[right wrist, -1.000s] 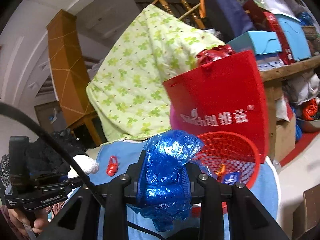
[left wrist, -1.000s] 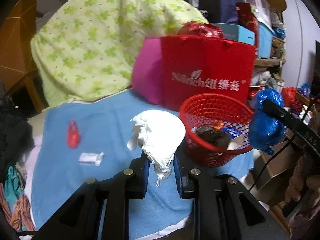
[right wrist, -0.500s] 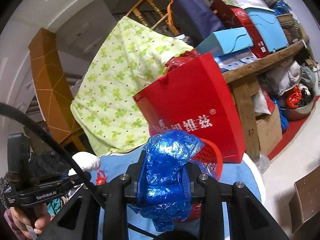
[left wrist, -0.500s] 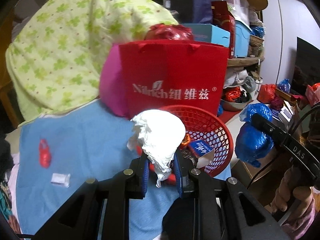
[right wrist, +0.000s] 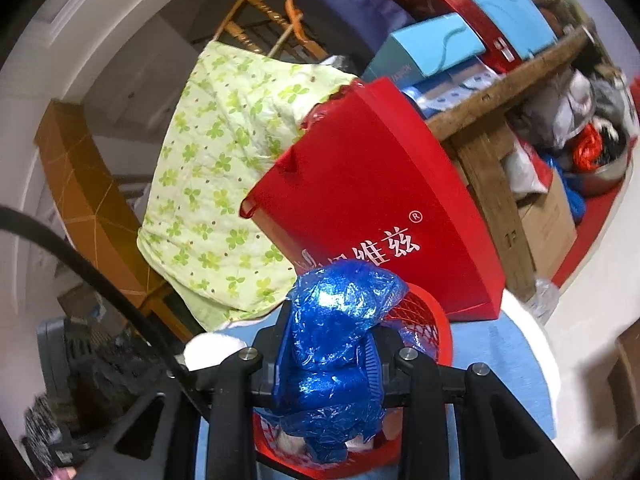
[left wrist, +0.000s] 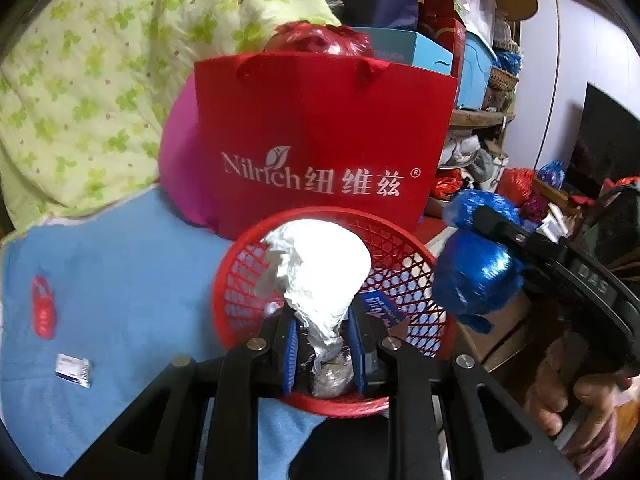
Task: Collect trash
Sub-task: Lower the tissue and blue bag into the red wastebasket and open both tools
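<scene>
Holding, left gripper (left wrist: pixel 324 344): fingers pinched tight on a white crumpled tissue (left wrist: pixel 320 268), poised over the red mesh basket (left wrist: pixel 416 256).
Right gripper (right wrist: pixel 332 364): fingers clamped on a crumpled blue plastic bag (right wrist: pixel 336 344), just above the basket's rim.
Basket: on the blue cloth (left wrist: pixel 120 280), touching the red paper bag (left wrist: pixel 320 140) behind it.
Left on the cloth: red wrapper (left wrist: pixel 43 312), small white packet (left wrist: pixel 74 370).

A red paper bag (left wrist: pixel 324 144) stood upright on the blue cloth (left wrist: pixel 120 280) with a pink cushion (left wrist: pixel 178 168) beside it, a green clover-print quilt (left wrist: pixel 80 80) draped behind, and blue boxes (right wrist: pixel 436 46) stacked on a wooden shelf (right wrist: pixel 500 88).
</scene>
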`<control>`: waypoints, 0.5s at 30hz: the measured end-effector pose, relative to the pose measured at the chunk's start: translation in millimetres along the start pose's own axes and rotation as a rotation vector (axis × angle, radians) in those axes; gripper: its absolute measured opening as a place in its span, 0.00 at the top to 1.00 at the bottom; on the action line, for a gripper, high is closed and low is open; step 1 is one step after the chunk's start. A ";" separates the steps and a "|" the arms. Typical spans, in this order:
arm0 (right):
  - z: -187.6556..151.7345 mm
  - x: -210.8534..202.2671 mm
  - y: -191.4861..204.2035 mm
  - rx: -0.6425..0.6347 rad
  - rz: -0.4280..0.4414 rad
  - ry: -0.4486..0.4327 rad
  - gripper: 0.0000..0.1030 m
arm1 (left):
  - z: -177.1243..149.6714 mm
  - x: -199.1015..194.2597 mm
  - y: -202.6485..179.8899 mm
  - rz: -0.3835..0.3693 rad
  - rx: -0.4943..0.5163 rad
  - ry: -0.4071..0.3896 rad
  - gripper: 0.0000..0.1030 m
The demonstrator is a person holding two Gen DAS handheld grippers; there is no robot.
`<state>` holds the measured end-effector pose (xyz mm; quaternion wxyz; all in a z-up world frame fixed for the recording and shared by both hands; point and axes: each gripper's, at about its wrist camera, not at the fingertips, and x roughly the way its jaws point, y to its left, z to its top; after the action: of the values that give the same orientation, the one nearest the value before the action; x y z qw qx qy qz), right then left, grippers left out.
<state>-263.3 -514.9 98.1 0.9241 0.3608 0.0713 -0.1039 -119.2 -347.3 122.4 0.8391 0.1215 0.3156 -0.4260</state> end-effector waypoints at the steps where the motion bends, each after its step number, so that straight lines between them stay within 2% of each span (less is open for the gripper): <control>1: 0.8 5.6 -4.3 0.033 0.005 0.005 0.66 | 0.8 2.6 0.4 -0.005 -0.004 0.001 0.77; 3: 1.2 14.5 -12.1 0.088 0.014 0.015 0.66 | 0.8 9.5 0.7 -0.031 -0.008 0.005 0.77; 5: 1.5 23.0 -18.4 0.135 0.025 0.022 0.66 | 1.3 16.0 0.3 -0.041 -0.010 0.009 0.71; 7: -0.7 35.9 -27.0 0.190 0.023 0.052 0.64 | 0.3 21.6 1.0 -0.044 -0.015 0.005 0.44; 8: -1.7 39.1 -29.6 0.206 0.028 0.062 0.63 | -0.4 22.7 2.3 -0.039 -0.016 -0.002 0.39; 9: -3.8 43.7 -34.4 0.241 0.035 0.078 0.58 | -1.5 23.0 3.1 -0.035 -0.016 -0.008 0.36; 10: -5.4 45.7 -38.1 0.271 0.038 0.086 0.37 | -3.3 23.2 4.7 -0.035 -0.012 -0.011 0.36; 11: -7.9 45.7 -42.2 0.306 0.042 0.084 0.28 | -4.8 23.1 6.7 -0.035 -0.012 -0.007 0.36; 15: -11.1 39.4 -48.0 0.323 0.082 0.073 0.27 | -13.2 14.3 24.7 -0.022 -0.035 -0.008 0.36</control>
<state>-237.5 -547.3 50.6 0.8544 0.5106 0.0723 -0.0630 -99.0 -335.2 101.6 0.8375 0.1018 0.3210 -0.4303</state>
